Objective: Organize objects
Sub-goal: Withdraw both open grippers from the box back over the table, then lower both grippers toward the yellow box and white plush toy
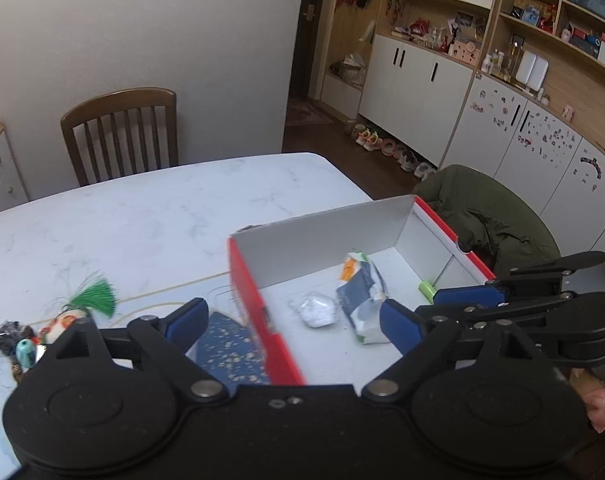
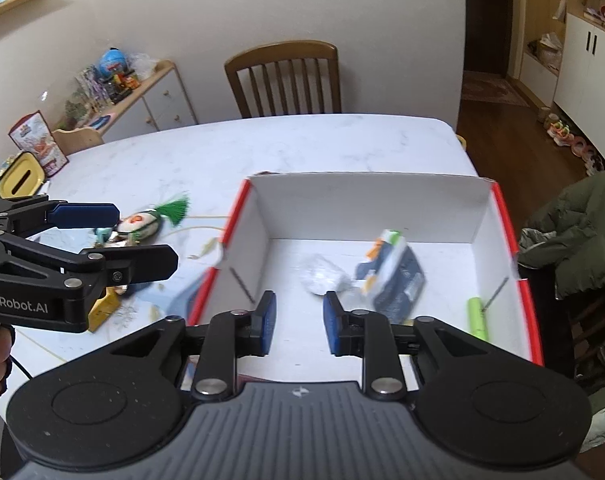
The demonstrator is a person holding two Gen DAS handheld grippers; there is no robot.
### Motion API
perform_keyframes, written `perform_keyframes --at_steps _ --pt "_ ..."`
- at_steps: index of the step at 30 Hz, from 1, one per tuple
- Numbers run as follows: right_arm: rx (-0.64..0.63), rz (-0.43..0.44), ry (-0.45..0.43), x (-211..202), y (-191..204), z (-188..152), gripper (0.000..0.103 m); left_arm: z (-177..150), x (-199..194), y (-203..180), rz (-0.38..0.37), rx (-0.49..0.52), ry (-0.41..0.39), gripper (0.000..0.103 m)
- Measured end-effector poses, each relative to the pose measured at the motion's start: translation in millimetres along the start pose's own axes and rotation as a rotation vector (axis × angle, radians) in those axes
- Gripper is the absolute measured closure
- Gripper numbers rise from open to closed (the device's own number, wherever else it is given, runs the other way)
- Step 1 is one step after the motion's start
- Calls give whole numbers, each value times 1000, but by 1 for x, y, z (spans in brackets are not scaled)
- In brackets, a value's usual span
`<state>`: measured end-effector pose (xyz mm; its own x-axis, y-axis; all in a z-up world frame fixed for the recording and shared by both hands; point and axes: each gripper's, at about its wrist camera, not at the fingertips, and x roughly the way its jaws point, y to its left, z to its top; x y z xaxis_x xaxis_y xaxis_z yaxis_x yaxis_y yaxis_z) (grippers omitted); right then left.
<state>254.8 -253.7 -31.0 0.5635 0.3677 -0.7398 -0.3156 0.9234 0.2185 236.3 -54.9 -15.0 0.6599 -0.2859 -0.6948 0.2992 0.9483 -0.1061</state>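
A red and white cardboard box [image 1: 322, 244] [image 2: 366, 204] stands open on the marble table [image 1: 142, 208]. Inside it lie a crumpled silver ball [image 1: 314, 310] [image 2: 322, 276], a blue and white packet [image 1: 360, 296] [image 2: 394, 276] and a green tube [image 1: 426, 288] [image 2: 477, 318]. My left gripper [image 1: 292, 322] [image 2: 134, 240] is open wide and straddles the box's left wall, holding nothing. My right gripper [image 2: 298, 320] [image 1: 430, 304] hangs open over the box's near end, empty. Left of the box lie a green-tasselled ornament [image 1: 90, 296] [image 2: 142, 222] and a blue speckled item [image 1: 226, 348] [image 2: 186, 300].
A wooden chair [image 1: 122, 128] [image 2: 286, 76] stands at the table's far side. A green jacket [image 1: 482, 208] [image 2: 574, 240] drapes over a seat right of the box. A yellow piece [image 2: 104, 308] and a yellow-lidded container [image 2: 22, 178] sit on the table's left.
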Motion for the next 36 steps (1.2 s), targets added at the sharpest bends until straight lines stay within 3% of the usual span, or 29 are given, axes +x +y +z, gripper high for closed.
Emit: perform_keyframes --at_steps 5,12,14,24,36 --pt "-11 23 -22 -1 29 -7 51 -12 -18 26 -2 -28 -10 6" --pt "-42 39 -7 6 72 -14 49 -32 -37 64 18 -58 -7 4" --pt "-48 46 0 11 86 -16 43 -39 -43 76 29 -68 -8 2" --pt "-59 69 35 37 146 -21 33 -67 -59 139 92 -129 -12 1" --pt "-20 87 114 83 196 -15 32 -108 -50 219 190 -251 43 0"
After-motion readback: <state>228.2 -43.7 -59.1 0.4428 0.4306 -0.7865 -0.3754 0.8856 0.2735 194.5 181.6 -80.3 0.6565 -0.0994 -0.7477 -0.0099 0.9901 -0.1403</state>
